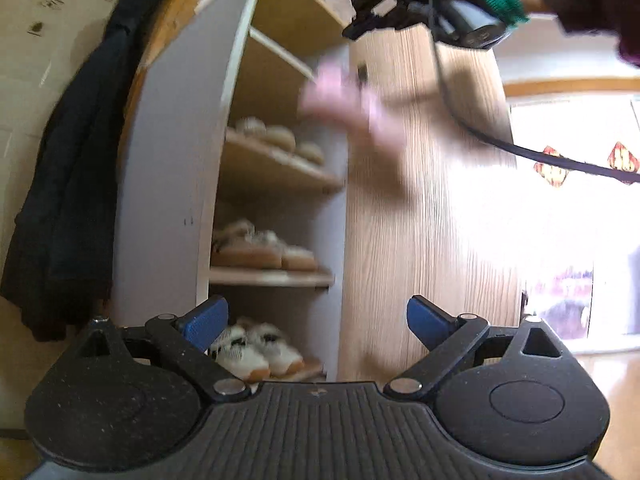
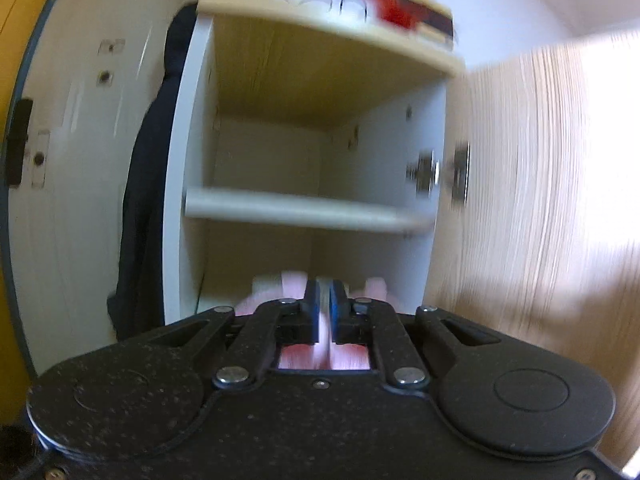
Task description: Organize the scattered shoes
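My right gripper [image 2: 324,300] is shut on a pink shoe [image 2: 352,356], held up in front of the open shoe cabinet [image 2: 308,210] near an upper shelf. In the left wrist view the pink shoe [image 1: 348,112] is a blurred shape hanging below the right gripper body [image 1: 400,8] at the cabinet's upper shelves. My left gripper [image 1: 316,320] is open and empty, low in front of the cabinet. Beige slippers [image 1: 280,138], tan-soled shoes [image 1: 260,248] and white sneakers [image 1: 256,350] sit on the lower shelves.
The cabinet door [image 1: 424,220] stands open to the right. A dark coat [image 1: 68,168] hangs left of the cabinet on the wall. Red and dark items [image 2: 404,12] sit on the cabinet top. A black cable [image 1: 520,148] trails from the right gripper.
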`<state>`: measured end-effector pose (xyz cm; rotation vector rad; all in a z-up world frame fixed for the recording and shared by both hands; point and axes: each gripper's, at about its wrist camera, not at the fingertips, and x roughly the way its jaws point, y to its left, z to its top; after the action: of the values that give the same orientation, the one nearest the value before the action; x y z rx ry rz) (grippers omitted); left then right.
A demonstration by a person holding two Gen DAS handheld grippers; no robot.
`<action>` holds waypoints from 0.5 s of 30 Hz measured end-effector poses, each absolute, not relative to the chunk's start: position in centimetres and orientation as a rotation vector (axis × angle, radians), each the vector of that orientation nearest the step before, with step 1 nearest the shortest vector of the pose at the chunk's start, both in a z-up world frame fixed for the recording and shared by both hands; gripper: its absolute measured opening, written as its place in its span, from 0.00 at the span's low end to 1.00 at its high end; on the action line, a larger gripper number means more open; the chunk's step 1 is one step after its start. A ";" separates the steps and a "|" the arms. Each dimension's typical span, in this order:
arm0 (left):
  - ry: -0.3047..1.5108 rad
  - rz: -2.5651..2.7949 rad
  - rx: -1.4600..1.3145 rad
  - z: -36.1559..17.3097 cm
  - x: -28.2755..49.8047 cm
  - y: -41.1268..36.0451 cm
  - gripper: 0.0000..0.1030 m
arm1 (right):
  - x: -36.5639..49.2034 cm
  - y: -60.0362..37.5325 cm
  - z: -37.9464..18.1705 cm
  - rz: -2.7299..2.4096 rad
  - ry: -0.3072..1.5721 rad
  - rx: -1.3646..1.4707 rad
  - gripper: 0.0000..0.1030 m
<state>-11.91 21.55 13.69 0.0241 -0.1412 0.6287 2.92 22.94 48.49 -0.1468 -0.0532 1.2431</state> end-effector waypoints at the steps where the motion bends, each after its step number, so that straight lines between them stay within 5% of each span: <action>1: -0.132 0.633 0.033 13.8 -11.7 21.6 0.95 | 3.1 23.1 49.1 1.246 -0.058 -0.139 0.06; 7: -0.075 0.678 -0.004 13.0 -12.2 23.2 0.95 | 3.1 24.4 48.9 1.249 -0.043 -0.182 0.06; 15: 0.057 0.744 -0.056 11.2 -14.2 26.8 0.95 | 6.0 21.5 31.5 1.320 0.299 -0.194 0.12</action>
<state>-14.18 26.83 11.17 -0.0565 0.0572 0.7442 5.97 21.51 31.48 -0.1941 0.2988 1.3205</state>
